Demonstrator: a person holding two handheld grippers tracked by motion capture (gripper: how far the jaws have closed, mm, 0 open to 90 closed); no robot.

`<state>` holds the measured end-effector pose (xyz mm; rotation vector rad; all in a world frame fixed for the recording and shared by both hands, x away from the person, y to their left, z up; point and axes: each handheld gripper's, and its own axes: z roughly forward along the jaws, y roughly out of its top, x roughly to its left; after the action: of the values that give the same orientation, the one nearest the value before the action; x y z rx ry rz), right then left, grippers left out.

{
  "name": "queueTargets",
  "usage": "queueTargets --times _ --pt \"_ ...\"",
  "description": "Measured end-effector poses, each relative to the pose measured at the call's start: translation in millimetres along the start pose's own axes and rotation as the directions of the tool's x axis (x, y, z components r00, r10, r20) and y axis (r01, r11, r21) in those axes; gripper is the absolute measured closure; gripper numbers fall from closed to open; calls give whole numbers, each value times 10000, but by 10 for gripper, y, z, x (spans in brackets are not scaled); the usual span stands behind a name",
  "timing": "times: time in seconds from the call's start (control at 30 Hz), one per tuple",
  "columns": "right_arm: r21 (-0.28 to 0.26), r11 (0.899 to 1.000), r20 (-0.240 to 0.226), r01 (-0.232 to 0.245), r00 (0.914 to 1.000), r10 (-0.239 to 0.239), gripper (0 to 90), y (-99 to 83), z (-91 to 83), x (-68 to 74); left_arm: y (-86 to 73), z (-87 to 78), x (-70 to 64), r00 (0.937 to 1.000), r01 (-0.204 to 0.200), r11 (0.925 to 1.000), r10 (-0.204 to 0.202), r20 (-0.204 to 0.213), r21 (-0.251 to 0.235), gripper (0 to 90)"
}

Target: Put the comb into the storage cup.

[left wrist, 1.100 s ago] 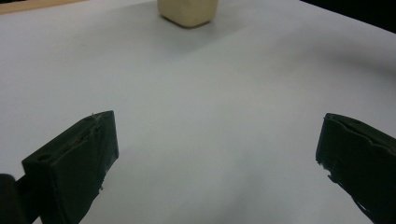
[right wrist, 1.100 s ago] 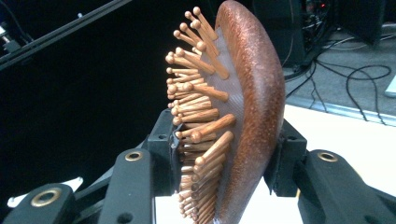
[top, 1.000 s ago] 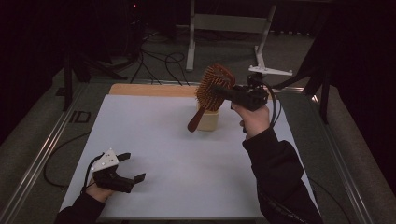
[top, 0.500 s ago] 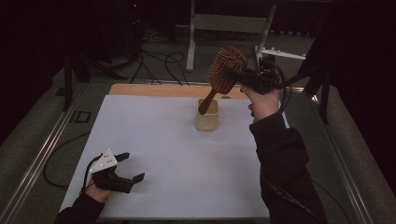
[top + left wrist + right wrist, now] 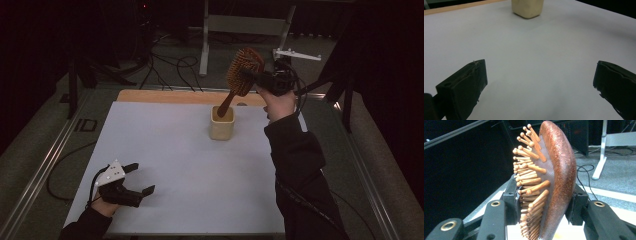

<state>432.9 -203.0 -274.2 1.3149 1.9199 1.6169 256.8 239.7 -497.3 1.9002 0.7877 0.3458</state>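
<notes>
A wooden hairbrush (image 5: 240,75) with wooden bristles is held up over the far middle of the table, my right gripper (image 5: 257,79) shut on its head. Its handle slants down, the tip at the mouth of a small cream cup (image 5: 222,124). In the right gripper view the hairbrush (image 5: 549,182) stands between the jaws, bristles to the left. My left gripper (image 5: 139,179) rests open at the near left corner of the white table (image 5: 165,150). From the left gripper view, the cream cup (image 5: 527,8) stands far ahead, nothing between the open jaws.
A wooden strip (image 5: 165,96) runs along the table's far edge. Metal rails (image 5: 45,165) flank the table. Cables and a stand's legs (image 5: 205,45) lie on the floor behind.
My right gripper has lifted the hairbrush higher and swung it more upright, bringing the handle tip to the cup's mouth. The left gripper has stayed in place.
</notes>
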Motion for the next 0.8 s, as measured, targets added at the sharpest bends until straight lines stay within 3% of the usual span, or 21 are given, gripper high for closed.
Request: queueTargets --times 0.8 --pt "419 9990 518 -185 9985 163 543 -306 414 -233 6 -7 -2 9999 -127 9999 128 80 -113 0"
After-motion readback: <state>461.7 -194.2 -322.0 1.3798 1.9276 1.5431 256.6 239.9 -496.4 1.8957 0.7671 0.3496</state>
